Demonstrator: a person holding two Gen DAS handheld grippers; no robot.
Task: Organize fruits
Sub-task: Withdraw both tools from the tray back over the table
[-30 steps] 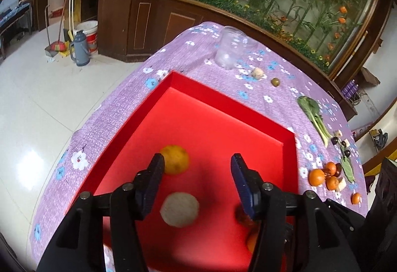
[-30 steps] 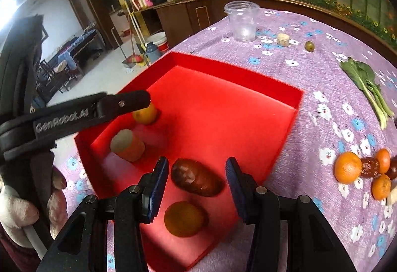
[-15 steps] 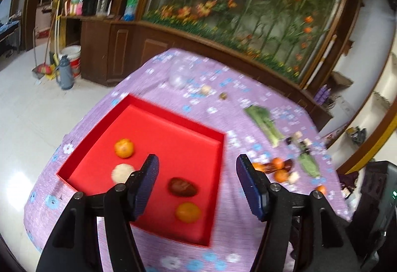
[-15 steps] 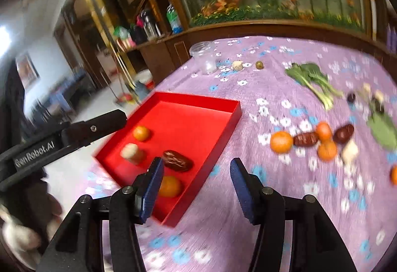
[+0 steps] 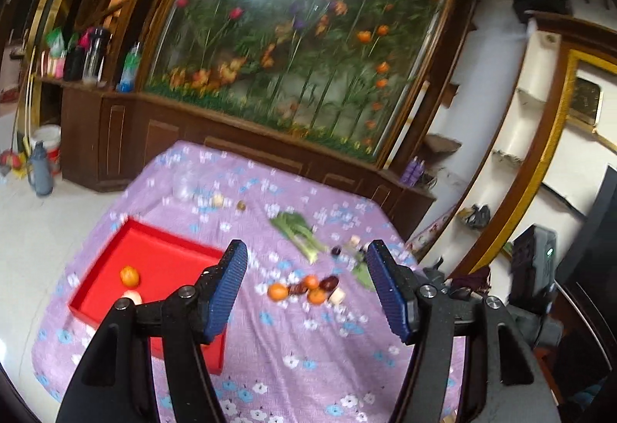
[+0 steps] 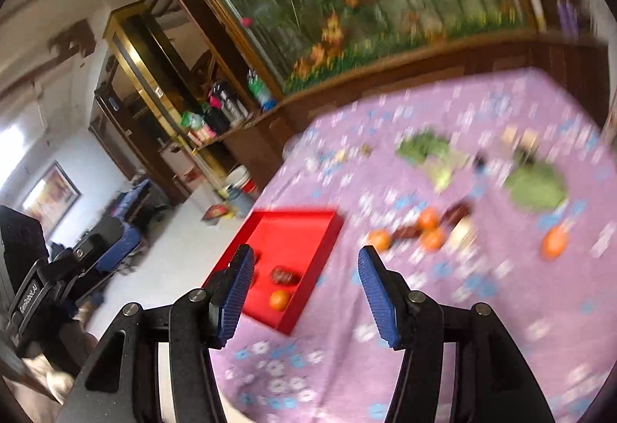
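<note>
A red tray [image 5: 154,249] lies on the left of the purple flowered table [image 5: 289,346]. It holds an orange [image 5: 129,276] and a pale fruit [image 5: 132,295]. The right wrist view shows the tray [image 6: 304,222] with a dark brown fruit [image 6: 283,275] and an orange [image 6: 279,299]. A loose cluster of oranges [image 5: 278,292] and dark fruits [image 5: 328,282] lies mid-table, also in the right wrist view [image 6: 428,219]. My left gripper [image 5: 308,288] is open and empty, high above the table. My right gripper [image 6: 304,292] is open and empty, also high and pulled back.
Leafy greens [image 5: 299,230] and small bits lie toward the table's far side. A clear cup [image 5: 184,184] stands at the far left. A wooden cabinet [image 5: 154,137] with a plant display runs behind. A lone orange [image 6: 554,243] lies at the right.
Both grippers have lifted up and back from the tray, so the whole table now shows. They stay open and empty. The fruits in the tray have not moved.
</note>
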